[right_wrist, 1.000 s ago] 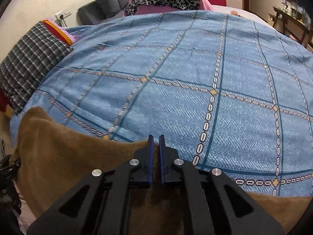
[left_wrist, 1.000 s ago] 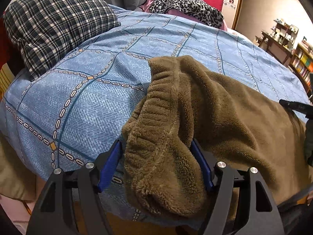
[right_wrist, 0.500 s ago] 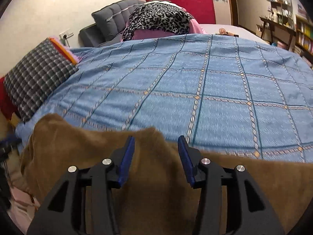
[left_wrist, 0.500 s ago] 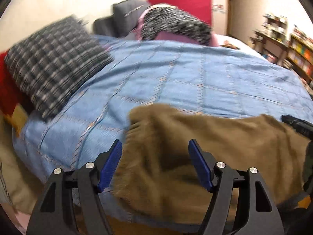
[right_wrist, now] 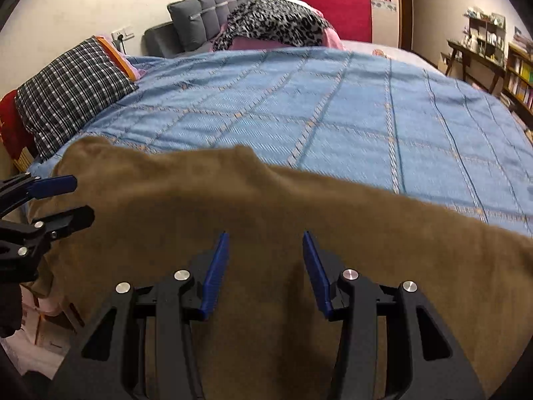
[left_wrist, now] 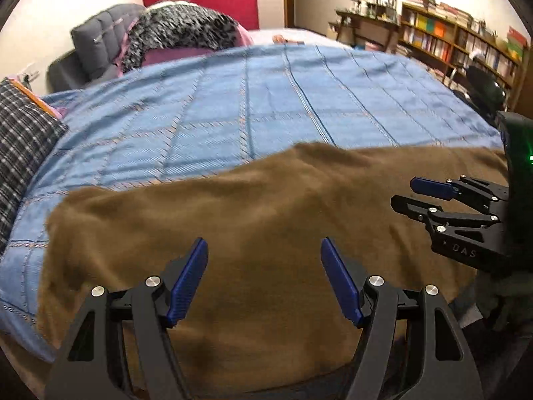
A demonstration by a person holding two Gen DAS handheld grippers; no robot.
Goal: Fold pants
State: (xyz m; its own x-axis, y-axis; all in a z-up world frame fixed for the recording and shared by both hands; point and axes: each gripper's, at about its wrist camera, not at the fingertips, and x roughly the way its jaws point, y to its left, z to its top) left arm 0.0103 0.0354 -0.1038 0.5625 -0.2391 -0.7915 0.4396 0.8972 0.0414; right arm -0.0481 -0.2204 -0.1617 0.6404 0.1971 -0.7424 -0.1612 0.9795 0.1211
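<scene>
Along the near edge of the bed (left_wrist: 299, 106), on the blue checked bedspread: brown fleece pants (left_wrist: 253, 233) lie spread in one long band, running from near the plaid pillow (right_wrist: 70, 90) at the left corner across toward the right side. Lower part drapes over the edge toward the cameras; how far it hangs cannot be told.

Progress, as judged: the pants look laid out flat and possibly doubled leg on leg, though layers are not distinguishable in the plush. No crosswise fold visible yet; that seems to be what is left.

Left gripper (left_wrist: 265, 250): jaws spread wide, blue pads clear of the cloth, nothing between them, pitched down over the middle of the band. Right gripper (right_wrist: 266, 243): jaws have just been opening, now apart with only the fabric surface below, not pinching it. It also shows at the right of the left wrist view, side-on, tips pointing left. The two tools sit side by side above the pants, both angled downward toward the bedspread.
</scene>
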